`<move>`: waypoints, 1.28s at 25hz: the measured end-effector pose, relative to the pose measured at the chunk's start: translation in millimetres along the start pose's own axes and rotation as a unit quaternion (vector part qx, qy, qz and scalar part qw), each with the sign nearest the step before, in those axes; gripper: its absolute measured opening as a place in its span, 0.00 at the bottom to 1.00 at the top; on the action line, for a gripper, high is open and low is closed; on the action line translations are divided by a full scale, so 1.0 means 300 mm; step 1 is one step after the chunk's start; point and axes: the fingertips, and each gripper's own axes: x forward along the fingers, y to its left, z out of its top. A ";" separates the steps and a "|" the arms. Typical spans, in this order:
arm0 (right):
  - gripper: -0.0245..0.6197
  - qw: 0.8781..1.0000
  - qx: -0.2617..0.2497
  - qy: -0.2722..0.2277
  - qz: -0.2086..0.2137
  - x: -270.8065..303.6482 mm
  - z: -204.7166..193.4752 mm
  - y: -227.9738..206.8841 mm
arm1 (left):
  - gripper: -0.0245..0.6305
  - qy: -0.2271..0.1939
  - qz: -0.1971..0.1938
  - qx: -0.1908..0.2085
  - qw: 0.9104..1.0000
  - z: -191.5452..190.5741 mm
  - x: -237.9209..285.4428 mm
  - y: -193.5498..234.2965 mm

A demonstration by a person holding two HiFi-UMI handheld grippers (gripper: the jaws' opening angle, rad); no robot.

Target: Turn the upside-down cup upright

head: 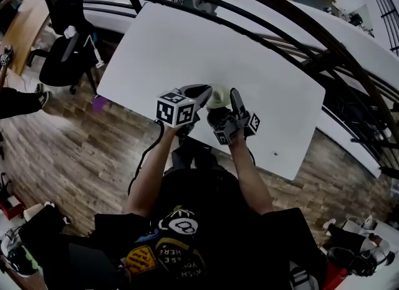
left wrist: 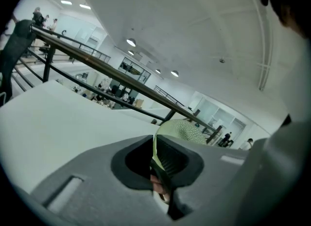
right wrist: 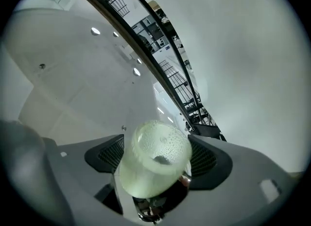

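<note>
A pale green, bumpy-walled cup (head: 218, 97) is held up over the near middle of the white table (head: 187, 39), between both grippers. My left gripper (head: 204, 93) comes at it from the left. In the left gripper view that gripper (left wrist: 155, 141) is nearly closed, pinching the thin wall of the cup (left wrist: 187, 130) at its edge. My right gripper (head: 227, 105) points upward from the right. In the right gripper view the cup (right wrist: 155, 159) lies between the wide-set jaws of that gripper (right wrist: 156, 140), and the pads stand beside its walls without clearly pressing.
A dark curved railing (head: 268, 27) runs behind the table. A black office chair (head: 62, 52) stands on the wood floor to the left. A small dark speck (head: 275, 154) lies near the table's near right corner.
</note>
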 end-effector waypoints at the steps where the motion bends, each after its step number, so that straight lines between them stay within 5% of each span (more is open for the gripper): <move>1: 0.64 1.000 0.003 0.003 0.006 0.002 0.002 0.008 | 0.07 0.007 -0.009 -0.003 1.000 -0.020 0.005 -0.008; 10: 0.58 0.995 -0.082 0.044 -0.019 -0.025 -0.003 0.048 | 0.07 0.033 -0.065 -0.028 0.997 -0.119 -0.012 -0.045; 14: 0.57 0.991 -0.122 0.039 -0.031 -0.028 0.061 0.071 | 0.07 0.021 -0.058 -0.039 0.997 -0.117 -0.044 -0.012; 17: 0.57 0.978 -0.186 0.057 -0.072 -0.008 0.108 0.057 | 0.07 0.019 -0.027 -0.043 0.999 -0.131 -0.058 0.045; 19: 0.58 0.959 -0.248 0.078 -0.111 0.015 0.139 0.030 | 0.04 0.012 -0.003 -0.051 0.999 -0.136 -0.066 0.083; 22: 0.58 0.907 -0.370 0.109 -0.171 0.068 0.188 -0.024 | 0.04 0.007 0.022 -0.067 0.997 -0.147 -0.076 0.138; 25: 0.58 0.831 -0.491 0.118 -0.235 0.113 0.264 -0.100 | 0.04 0.007 0.035 -0.091 0.995 -0.166 -0.086 0.196; 27: 0.58 0.761 -0.571 0.132 -0.280 0.127 0.318 -0.160 | 0.04 0.008 0.044 -0.102 0.994 -0.185 -0.099 0.225; 30: 0.59 0.637 -0.672 0.184 -0.330 0.151 0.364 -0.263 | 0.04 0.012 0.054 -0.111 0.992 -0.214 -0.124 0.264; 32: 0.59 0.564 -0.718 0.215 -0.345 0.171 0.387 -0.322 | 0.04 0.015 0.061 -0.115 0.991 -0.225 -0.138 0.286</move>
